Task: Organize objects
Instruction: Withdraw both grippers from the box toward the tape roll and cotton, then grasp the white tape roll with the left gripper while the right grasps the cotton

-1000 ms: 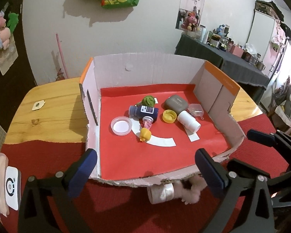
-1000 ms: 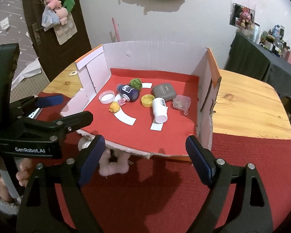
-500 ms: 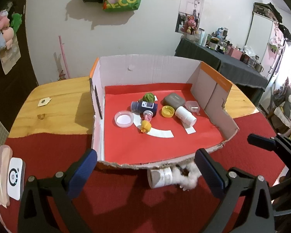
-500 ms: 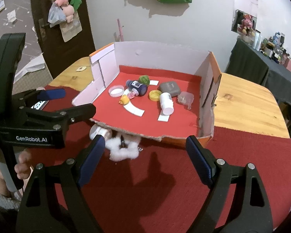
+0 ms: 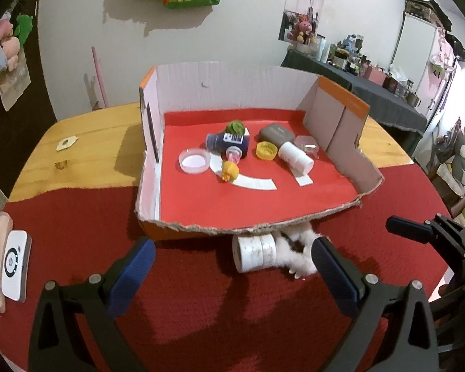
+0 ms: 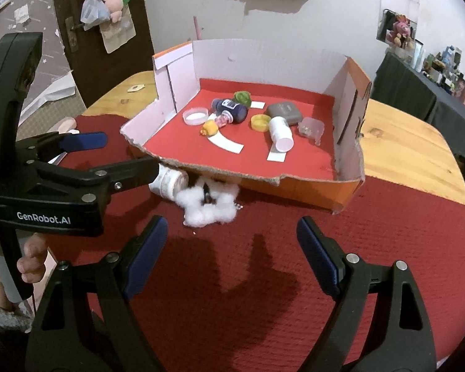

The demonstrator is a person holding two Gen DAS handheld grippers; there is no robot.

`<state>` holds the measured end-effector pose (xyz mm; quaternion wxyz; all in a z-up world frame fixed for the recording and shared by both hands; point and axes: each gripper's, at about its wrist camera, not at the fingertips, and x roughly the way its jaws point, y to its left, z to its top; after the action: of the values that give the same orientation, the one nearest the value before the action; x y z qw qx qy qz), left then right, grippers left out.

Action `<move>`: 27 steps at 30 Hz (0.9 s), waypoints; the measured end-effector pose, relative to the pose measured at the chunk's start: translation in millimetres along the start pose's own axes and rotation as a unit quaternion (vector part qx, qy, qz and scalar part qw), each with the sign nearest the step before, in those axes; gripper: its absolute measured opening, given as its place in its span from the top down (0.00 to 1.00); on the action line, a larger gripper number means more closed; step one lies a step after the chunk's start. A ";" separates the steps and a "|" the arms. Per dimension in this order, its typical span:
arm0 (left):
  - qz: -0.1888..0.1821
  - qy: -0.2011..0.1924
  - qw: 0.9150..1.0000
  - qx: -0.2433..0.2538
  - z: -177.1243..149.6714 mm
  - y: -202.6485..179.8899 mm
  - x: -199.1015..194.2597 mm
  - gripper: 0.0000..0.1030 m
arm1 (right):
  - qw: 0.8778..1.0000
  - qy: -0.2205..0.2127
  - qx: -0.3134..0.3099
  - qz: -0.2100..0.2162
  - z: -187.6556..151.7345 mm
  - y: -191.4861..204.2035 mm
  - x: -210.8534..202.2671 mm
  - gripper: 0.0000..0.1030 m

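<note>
An open cardboard box [image 5: 341, 114] [image 6: 350, 99] with a red floor holds a dark blue bottle [image 5: 228, 144], green ball [image 5: 235, 127], yellow toy [image 5: 231, 170], yellow cap [image 5: 266, 150], white lid [image 5: 193, 161], white bottle [image 5: 295, 158], grey case [image 5: 276, 133] and clear small box [image 5: 307, 144]. In front of the box lie a white jar [image 5: 254, 252] [image 6: 169, 183] and a white fluffy toy [image 5: 299, 248] [image 6: 209, 204] on the red cloth. My left gripper [image 5: 232, 272] is open and empty, just before them. My right gripper [image 6: 231, 248] is open and empty, near the fluffy toy.
A white device [image 5: 14, 265] lies at the left on the red cloth [image 5: 201, 310]. The wooden table [image 5: 86, 142] extends either side of the box. A small tag [image 5: 66, 142] lies on the wood. A cluttered dark table [image 5: 372, 83] stands at the back right.
Both grippers have pulled back from the box. The jar and fluffy toy under the box's front edge have come fully into view. Both stay open.
</note>
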<state>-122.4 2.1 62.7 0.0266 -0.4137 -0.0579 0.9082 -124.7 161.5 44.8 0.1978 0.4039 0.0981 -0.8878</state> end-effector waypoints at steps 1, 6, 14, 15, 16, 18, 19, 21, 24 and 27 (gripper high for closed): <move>0.000 0.002 1.000 0.000 -1.3 0.1 1.4 0.00 | 1.000 0.001 0.000 0.001 -1.2 0.3 1.3 0.17; -0.005 0.013 1.000 -0.003 -6.1 1.6 9.0 0.01 | 1.000 0.010 -0.002 0.003 -4.7 0.6 9.4 0.20; -0.018 0.035 0.999 -0.002 -8.8 2.3 23.8 0.15 | 1.000 0.024 0.000 0.012 -7.1 -0.2 23.1 0.37; -0.020 0.037 0.999 -0.001 -9.2 2.0 25.4 0.16 | 1.000 0.026 0.000 0.014 -7.2 -0.3 24.5 0.37; -0.021 0.039 0.999 -0.001 -9.7 1.7 26.6 0.16 | 1.000 0.026 0.000 0.015 -7.2 -0.2 25.7 0.37; -0.023 0.041 0.999 -0.001 -10.0 1.5 29.2 0.16 | 0.999 0.027 -0.002 0.017 -7.2 0.7 27.6 0.37; -0.024 0.042 0.999 -0.001 -9.7 1.6 30.0 0.16 | 0.999 0.028 -0.003 0.018 -7.2 1.5 28.7 0.37; -0.025 0.044 0.999 -0.003 -9.2 1.9 32.3 0.20 | 0.999 0.029 -0.004 0.020 -6.3 2.7 31.1 0.37; -0.028 0.048 0.998 -0.006 -8.5 3.2 35.5 0.20 | 0.999 0.030 -0.007 0.022 -5.2 5.3 35.4 0.38; -0.028 0.050 0.998 -0.009 -8.1 4.2 38.7 0.20 | 0.999 0.030 -0.008 0.023 -3.9 6.7 40.8 0.40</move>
<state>-141.7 2.4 28.0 0.0513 -0.4571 -0.0760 0.8847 -143.4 145.7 11.3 0.2185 0.4309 0.1017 -0.8696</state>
